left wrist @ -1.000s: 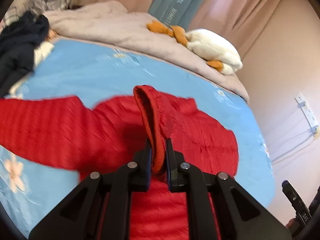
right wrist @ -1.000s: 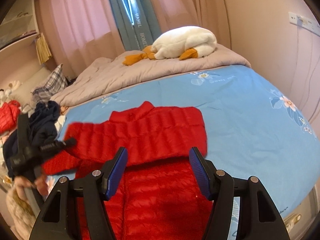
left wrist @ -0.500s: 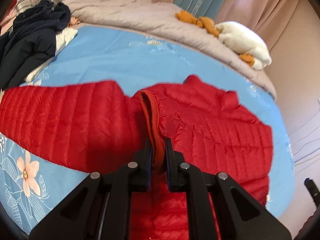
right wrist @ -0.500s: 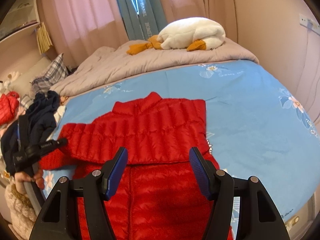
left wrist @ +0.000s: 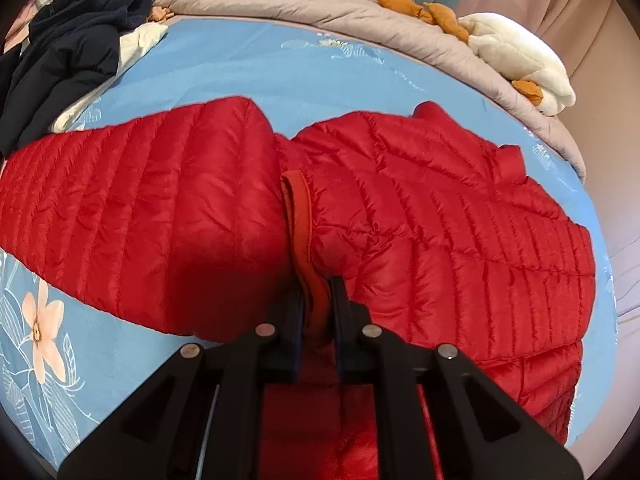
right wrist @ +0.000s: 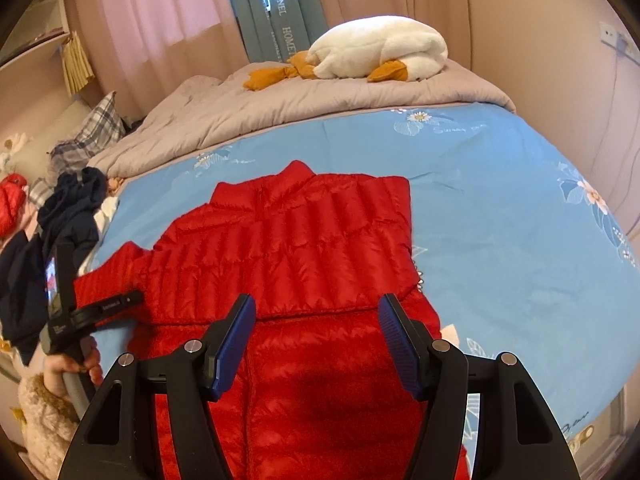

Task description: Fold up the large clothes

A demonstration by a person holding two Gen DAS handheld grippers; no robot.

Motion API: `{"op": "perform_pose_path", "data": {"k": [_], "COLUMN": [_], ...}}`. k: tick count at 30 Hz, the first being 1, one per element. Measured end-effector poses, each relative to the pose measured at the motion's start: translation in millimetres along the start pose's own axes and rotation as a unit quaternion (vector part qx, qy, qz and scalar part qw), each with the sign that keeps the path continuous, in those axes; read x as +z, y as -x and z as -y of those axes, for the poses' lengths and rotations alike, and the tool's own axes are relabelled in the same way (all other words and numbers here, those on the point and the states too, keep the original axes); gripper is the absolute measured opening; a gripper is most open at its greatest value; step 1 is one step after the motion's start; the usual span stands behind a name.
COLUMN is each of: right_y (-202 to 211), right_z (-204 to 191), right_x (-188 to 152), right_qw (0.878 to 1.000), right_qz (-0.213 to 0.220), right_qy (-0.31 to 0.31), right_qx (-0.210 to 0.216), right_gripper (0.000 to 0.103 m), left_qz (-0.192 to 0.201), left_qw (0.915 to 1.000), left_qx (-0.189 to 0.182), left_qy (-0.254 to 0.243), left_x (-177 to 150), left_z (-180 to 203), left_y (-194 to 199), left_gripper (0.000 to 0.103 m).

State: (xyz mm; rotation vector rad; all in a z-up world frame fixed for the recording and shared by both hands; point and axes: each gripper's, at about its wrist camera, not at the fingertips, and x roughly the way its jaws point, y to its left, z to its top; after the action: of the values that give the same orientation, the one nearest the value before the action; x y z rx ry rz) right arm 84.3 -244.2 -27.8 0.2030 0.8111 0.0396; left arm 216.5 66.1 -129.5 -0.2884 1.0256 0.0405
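Observation:
A red quilted down jacket [left wrist: 440, 220] lies flat on the blue floral bedsheet [left wrist: 260, 64], collar toward the far side. My left gripper [left wrist: 318, 292] is shut on the cuff [left wrist: 298, 200] of its left sleeve, held low over the jacket's body, and the sleeve bulges out to the left. In the right wrist view the jacket [right wrist: 304, 248] has its upper part folded across. The left gripper [right wrist: 116, 304] shows at the sleeve end, held by a person's hand. My right gripper [right wrist: 318, 320] hangs open over the jacket's lower half with nothing between its blue pads.
A heap of dark navy clothes [left wrist: 72, 52] lies at the bed's left edge. A grey duvet [right wrist: 320, 100] with a white plush goose [right wrist: 380, 52] covers the far end. A plaid pillow [right wrist: 96, 128] is at the far left. The wall [right wrist: 560, 40] is close on the right.
My left gripper has sunk toward the bed with the cuff still in it, and the sleeve now lies lower and flatter. The right gripper has barely shifted.

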Motion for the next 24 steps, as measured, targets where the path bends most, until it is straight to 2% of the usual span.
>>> {"op": "perform_pose_path", "data": {"k": [4, 6, 11, 13, 15, 20, 21, 22, 24], "right_y": [2.1, 6.1, 14.3, 18.8, 27.1, 45.4, 48.5, 52.8, 63.4], "right_z": [-0.5, -2.6, -11.2, -16.7, -26.1, -57.4, -63.8, -71.1, -85.5], "right_x": [0.0, -0.9, 1.9, 3.7, 6.3, 18.8, 21.8, 25.0, 32.6], "right_qw": [1.000, 1.000, 1.000, 1.000, 0.999, 0.996, 0.995, 0.994, 0.991], "right_qz": [-0.001, 0.001, 0.008, 0.014, 0.022, 0.035, 0.038, 0.042, 0.056], "right_qy": [0.003, 0.007, 0.021, 0.028, 0.039, 0.070, 0.075, 0.079, 0.088], "right_qx": [0.001, 0.001, 0.000, 0.004, 0.011, 0.045, 0.052, 0.062, 0.089], "right_gripper": [0.063, 0.063, 0.063, 0.063, 0.063, 0.064, 0.069, 0.077, 0.082], "left_qz": [-0.002, 0.000, 0.011, 0.021, 0.037, 0.083, 0.094, 0.104, 0.133], "left_qw": [1.0000, 1.0000, 0.9997, 0.9996, 0.9989, 0.9954, 0.9943, 0.9932, 0.9894], "left_qx": [0.001, 0.003, -0.004, -0.004, -0.011, -0.013, -0.012, -0.012, -0.013], "left_qy": [0.002, 0.007, 0.022, 0.021, 0.029, 0.045, 0.048, 0.051, 0.058], "left_x": [-3.3, -4.1, -5.4, -5.5, -5.2, 0.5, 1.3, 1.9, 1.7], "left_z": [-1.9, -3.3, -4.7, -4.0, -7.5, -20.3, -24.0, -27.1, -34.9], "left_y": [-4.4, -2.6, 16.7, 32.3, 52.0, 106.1, 119.5, 130.2, 159.2], "left_gripper": [0.015, 0.022, 0.030, 0.039, 0.055, 0.073, 0.081, 0.084, 0.092]}}
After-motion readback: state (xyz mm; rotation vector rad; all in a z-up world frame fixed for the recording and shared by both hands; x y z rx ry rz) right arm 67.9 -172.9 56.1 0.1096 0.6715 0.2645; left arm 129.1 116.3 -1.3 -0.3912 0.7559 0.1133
